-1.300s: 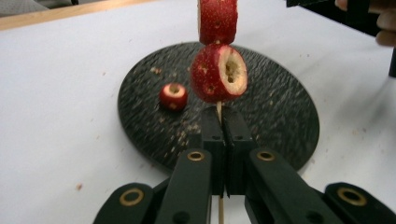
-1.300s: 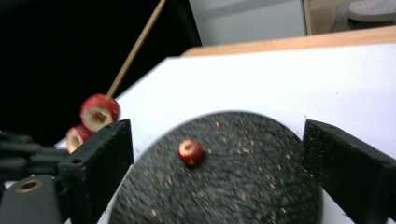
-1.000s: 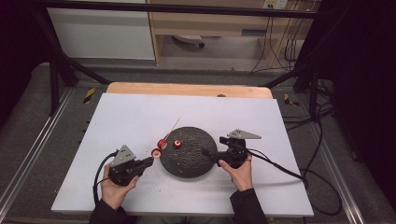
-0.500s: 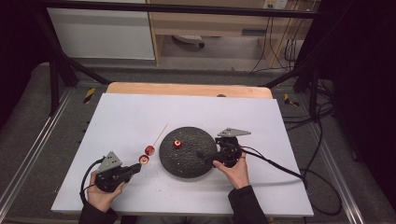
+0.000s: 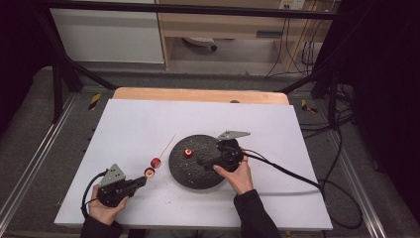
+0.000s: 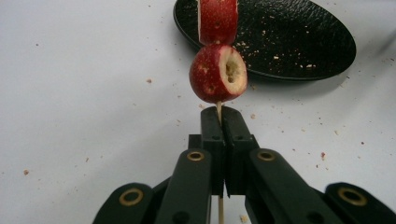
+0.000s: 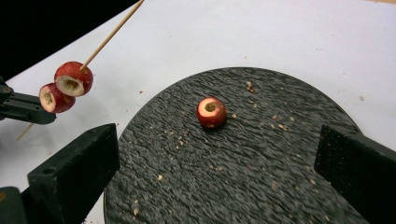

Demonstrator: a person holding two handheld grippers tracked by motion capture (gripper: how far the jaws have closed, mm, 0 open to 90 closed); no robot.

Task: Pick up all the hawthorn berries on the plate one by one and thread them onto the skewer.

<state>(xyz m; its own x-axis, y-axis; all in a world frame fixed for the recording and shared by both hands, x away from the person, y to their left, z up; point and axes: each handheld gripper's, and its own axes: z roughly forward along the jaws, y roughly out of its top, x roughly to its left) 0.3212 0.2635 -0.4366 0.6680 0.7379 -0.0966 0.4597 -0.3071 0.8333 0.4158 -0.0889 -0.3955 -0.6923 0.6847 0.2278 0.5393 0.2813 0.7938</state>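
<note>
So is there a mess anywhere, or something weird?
Yes, a small mess: pale crumbs are scattered over the black plate and the white table. The red fruits on the stick have hollowed-out middles.

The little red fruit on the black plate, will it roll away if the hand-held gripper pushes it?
Probably. The red fruit looks round, lies loose on the black plate, and nothing props it. The plate's rough surface and the fruit's cut, hollowed top may slow it. It looks small and light, and likely soft enough to bruise if the open right hand-held gripper squeezes hard.
</note>
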